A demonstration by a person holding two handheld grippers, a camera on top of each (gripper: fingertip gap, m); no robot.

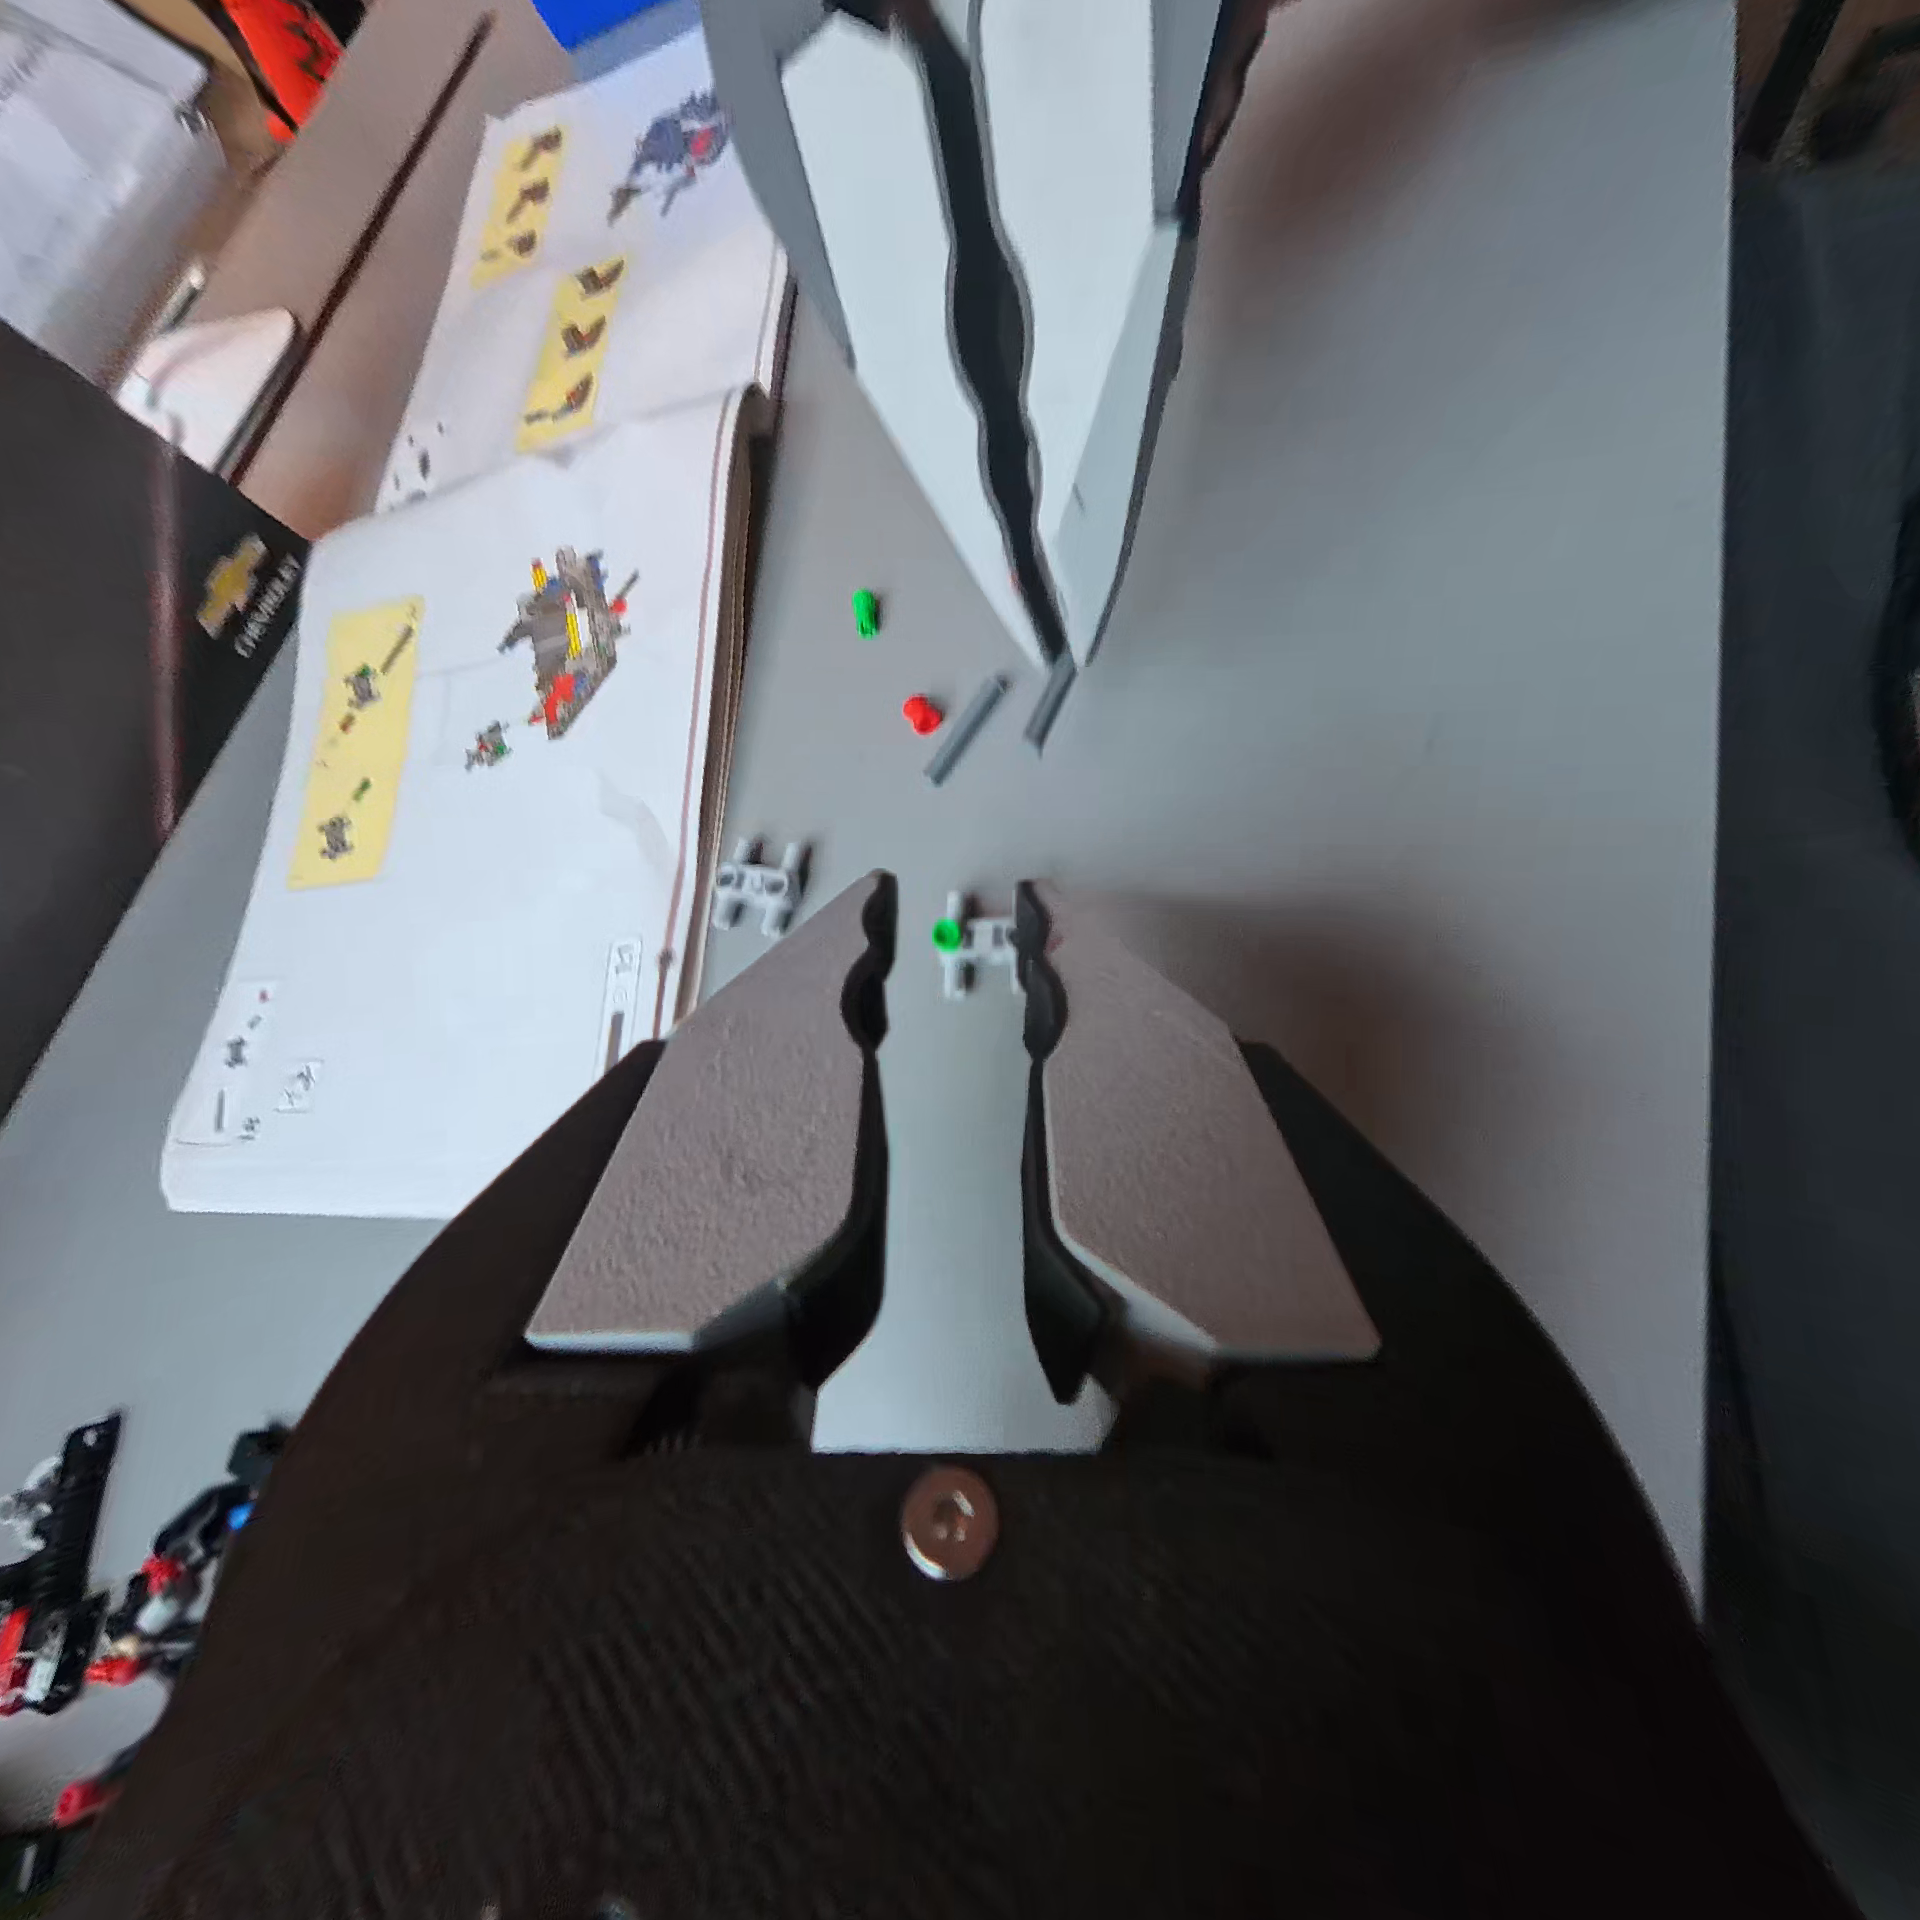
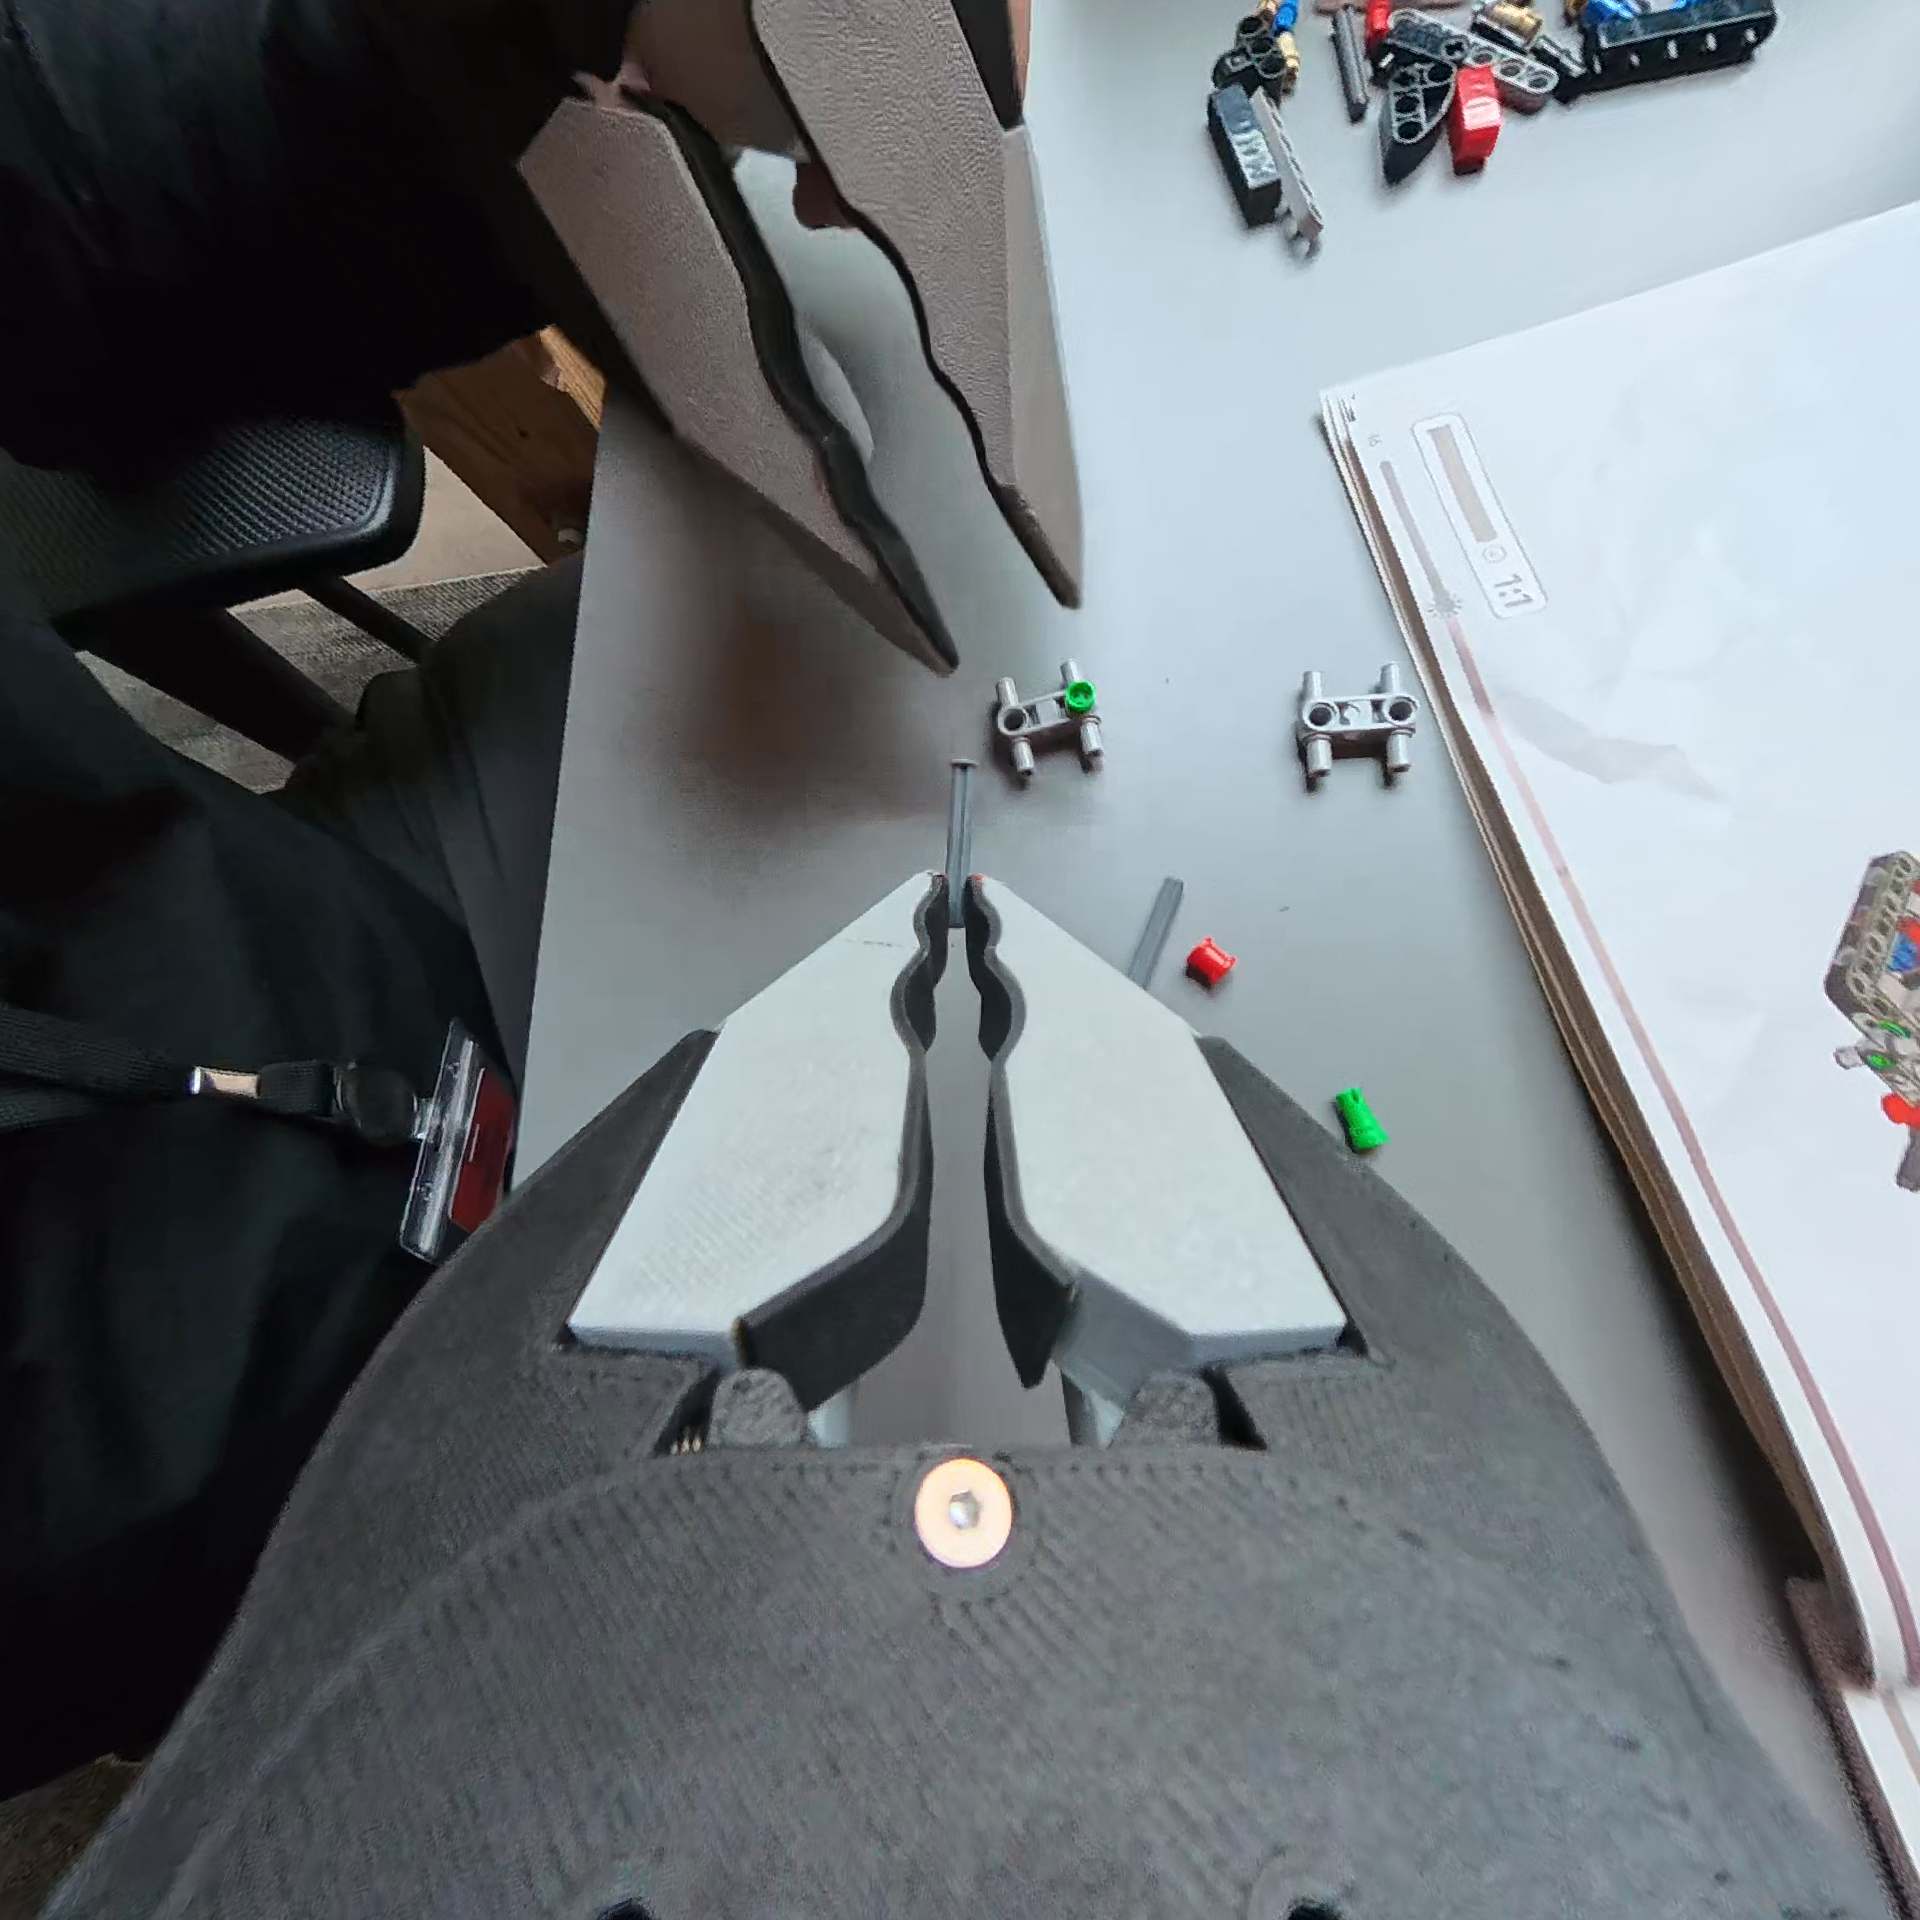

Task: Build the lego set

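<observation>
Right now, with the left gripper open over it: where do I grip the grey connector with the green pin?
Grip the grey connector with the green pin across its flat body bar, coming from above with the left gripper. It lies flat on the table, with the green pin in one end hole. Avoid that end and the prongs.

I see bare grey table (image 2: 1226,436) between the small parts and the loose brick pile (image 2: 1455,83). The open instruction booklet (image 2: 1662,727) blocks the far side. Around the grey connector with green pin (image 2: 1047,717), a second grey connector (image 2: 1356,722), a grey axle (image 2: 1153,930), a red bush (image 2: 1208,961) and a green pin (image 2: 1361,1120) lie well apart. The left gripper (image 2: 1013,634) hangs just beside the first connector.
</observation>
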